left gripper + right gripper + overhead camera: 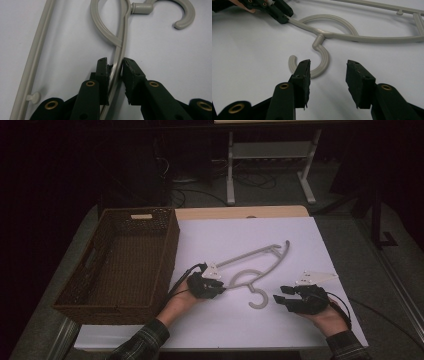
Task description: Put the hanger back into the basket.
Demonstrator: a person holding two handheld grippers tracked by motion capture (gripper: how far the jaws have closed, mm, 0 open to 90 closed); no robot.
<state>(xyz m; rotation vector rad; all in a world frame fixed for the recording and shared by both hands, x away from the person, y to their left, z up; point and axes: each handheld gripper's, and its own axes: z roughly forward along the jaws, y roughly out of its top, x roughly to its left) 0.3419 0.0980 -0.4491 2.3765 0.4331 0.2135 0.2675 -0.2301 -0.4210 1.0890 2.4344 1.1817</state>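
Note:
A grey plastic hanger (250, 255) lies flat on the white table top (300, 235), its hook (259, 300) pointing toward the person. My left gripper (222, 287) is shut on the hanger's curved arm close to the neck. In the left gripper view the bar (117, 52) runs between the two jaws of the left gripper (115, 61). My right gripper (277, 295) hovers open just right of the hook, holding nothing. In the right gripper view the hook (324, 57) curls just ahead of the spread jaws of the right gripper (328, 62), and the left gripper (284, 15) clamps the hanger farther off.
An empty brown wicker basket (172, 245) stands at the table's left side, close to the left hand. A wooden strip (240, 212) borders the far edge. Behind the table, on the dark floor, are a white metal stand (230, 175) and cables.

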